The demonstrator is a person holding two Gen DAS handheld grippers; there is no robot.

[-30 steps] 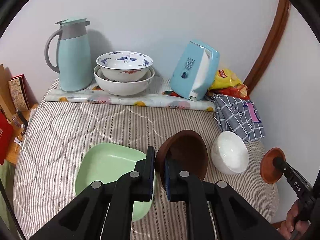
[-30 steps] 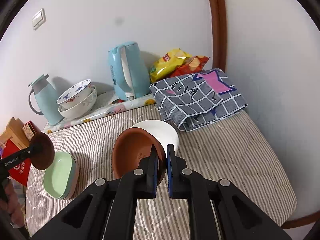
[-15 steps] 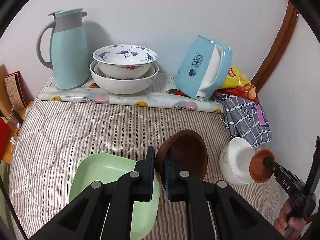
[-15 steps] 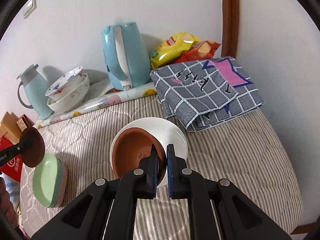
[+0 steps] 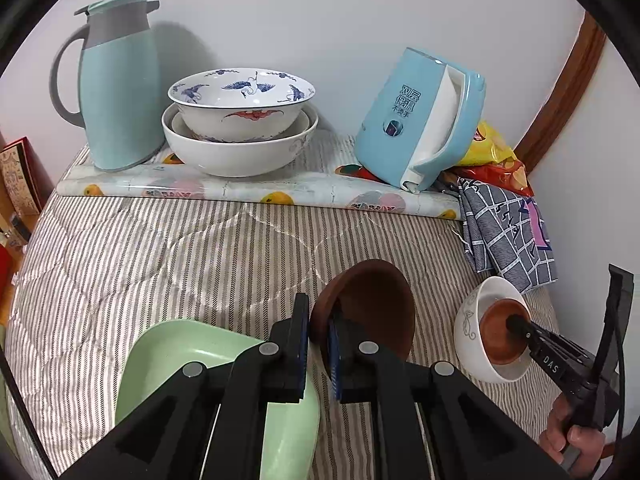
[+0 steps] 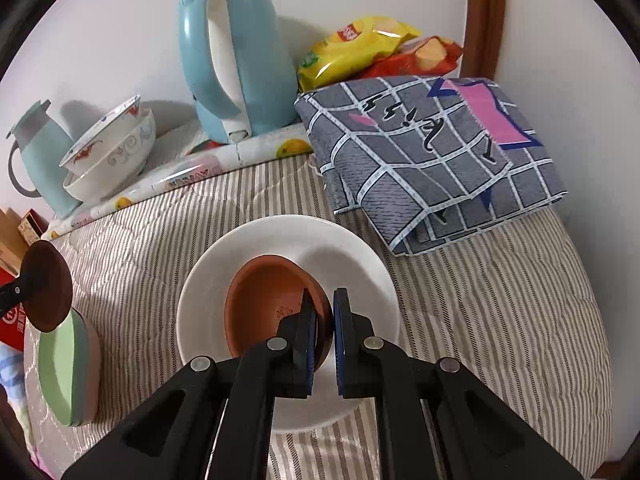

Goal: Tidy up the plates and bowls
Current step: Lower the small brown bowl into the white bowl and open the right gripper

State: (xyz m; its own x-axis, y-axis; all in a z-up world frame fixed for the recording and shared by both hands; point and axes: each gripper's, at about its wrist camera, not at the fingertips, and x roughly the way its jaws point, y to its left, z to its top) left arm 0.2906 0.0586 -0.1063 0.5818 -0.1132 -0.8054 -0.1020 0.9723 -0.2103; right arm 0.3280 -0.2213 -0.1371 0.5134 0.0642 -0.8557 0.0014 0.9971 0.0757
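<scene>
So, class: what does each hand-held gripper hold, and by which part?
The left hand-held gripper pinches a dark brown bowl by its rim. The right hand-held gripper pinches a reddish-brown bowl by its rim, inside the white bowl.

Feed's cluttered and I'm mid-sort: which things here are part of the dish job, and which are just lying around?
Job:
- brown bowl in left claw
- brown bowl in right claw, inside white bowl
- green plate
- stacked patterned bowls

Lying about:
- flask
- kettle
- snack bags
- checked cloth
</scene>
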